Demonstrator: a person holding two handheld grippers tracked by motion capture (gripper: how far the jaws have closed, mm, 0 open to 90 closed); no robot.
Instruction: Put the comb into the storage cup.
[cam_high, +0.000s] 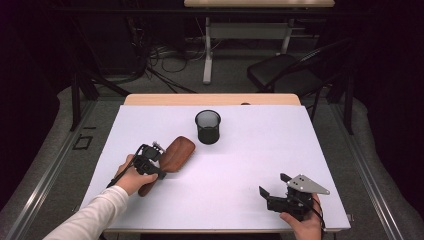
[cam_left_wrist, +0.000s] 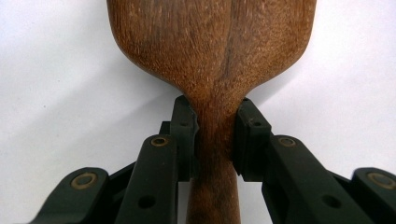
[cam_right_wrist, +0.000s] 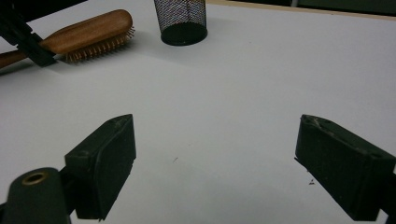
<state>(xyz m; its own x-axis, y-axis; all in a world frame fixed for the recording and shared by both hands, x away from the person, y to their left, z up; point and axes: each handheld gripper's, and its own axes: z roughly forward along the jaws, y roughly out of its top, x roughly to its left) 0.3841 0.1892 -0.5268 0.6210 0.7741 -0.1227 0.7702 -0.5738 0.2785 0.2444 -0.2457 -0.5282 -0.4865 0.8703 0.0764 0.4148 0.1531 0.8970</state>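
So the wooden hairbrush is lying on the white desk, bristles down, over on the left side, with its head pointing toward about 1 o'clock and the handle running back to 7. The left claw is pinching it right at the neck where the head narrows into the handle; in the left gripper view the pads press on both sides of the wood. A black mesh cup stands upright just off the brush's head, at roughly 1 o'clock from it, not touching. The right claw sits near the desk's front right corner, well apart from the brush, spread wide with nothing between.
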